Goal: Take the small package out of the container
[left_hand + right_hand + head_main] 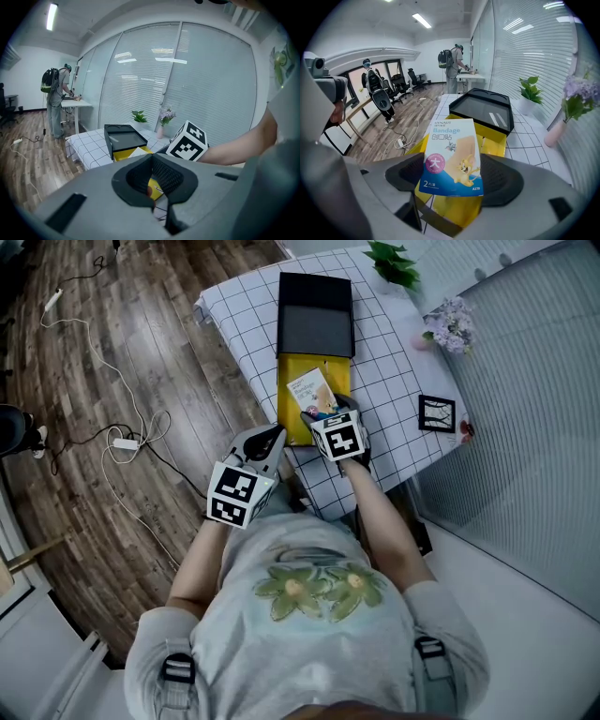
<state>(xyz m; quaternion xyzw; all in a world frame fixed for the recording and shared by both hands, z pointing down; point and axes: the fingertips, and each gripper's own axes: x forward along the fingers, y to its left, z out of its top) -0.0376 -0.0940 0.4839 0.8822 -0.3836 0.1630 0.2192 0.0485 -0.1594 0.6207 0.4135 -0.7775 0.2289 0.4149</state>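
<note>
White grid-checked tablecloth (394,362) spreads in front of me, with brown wooden floor (141,343) and loose white cables (122,442) to its left and a glass wall with blinds (534,381) to its right. At the far end lies a shallow black box lid (316,315), and just nearer than it sits the open yellow cardboard container (291,413). My right gripper (323,414) has its jaws closed onto the lower part of the small flat white-and-blue bandage package (452,157), which stands up over the near end of the container; I cannot tell whether its bottom edge is clear of the yellow wall. My left gripper (152,176) holds nothing, its jaws drawn together at the tips, and it hangs by the near left edge of the cloth, apart from the container. What worries me is the hold: the package looks thin and slick and is pinched low, so a fast swing could let it pivot or slide out between the pads and fall back in. If its bottom edge catches the near wall as I pull toward me, the light container could drag or tip, since nothing pins it down. A wide move to the right could also knock the small black picture frame (437,413) near that edge
</note>
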